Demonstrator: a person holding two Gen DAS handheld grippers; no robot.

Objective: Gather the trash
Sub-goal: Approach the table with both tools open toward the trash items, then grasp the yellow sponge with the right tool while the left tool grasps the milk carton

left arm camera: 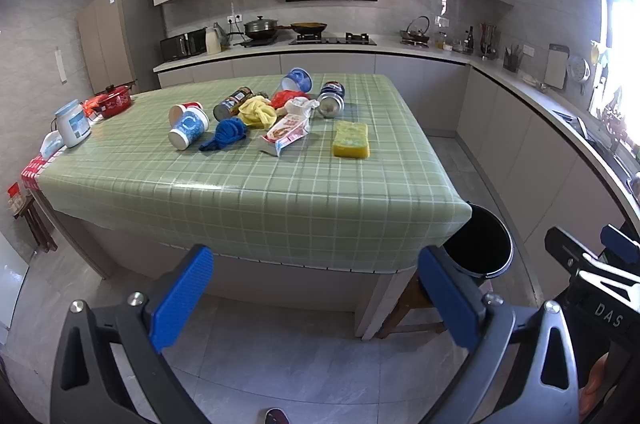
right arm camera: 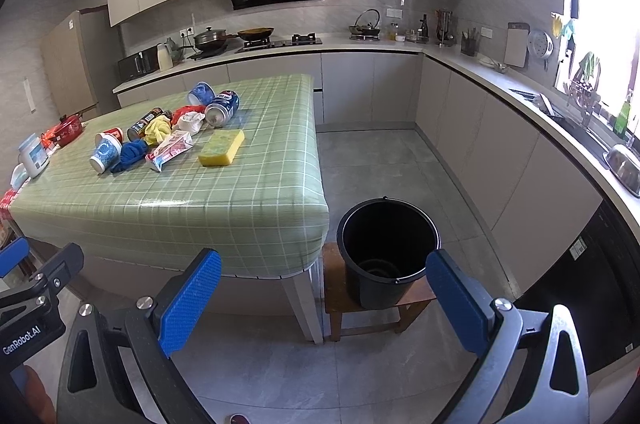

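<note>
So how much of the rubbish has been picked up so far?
Nothing looks collected yet: the black bucket on its stool holds no trash that I can see. Nothing is in hand; the left tongs and right tongs are both open and short of the table. Left: the Pepsi can, paper cups, wrapper and the rest.

Left wrist view: the black bucket [left arm camera: 484, 244] at four o'clock is half hidden behind the green checked tablecloth [left arm camera: 256, 184] and a blue finger pad [left arm camera: 448, 294]. The right gripper body [left arm camera: 600, 288] is cut off at the three o'clock edge. Right wrist view: the stool [right arm camera: 340, 288] under the bucket shows only partly. Labels on the cans [right arm camera: 222, 108] are too small to read. The window [right arm camera: 600, 4] at two o'clock is blown out white.
</note>
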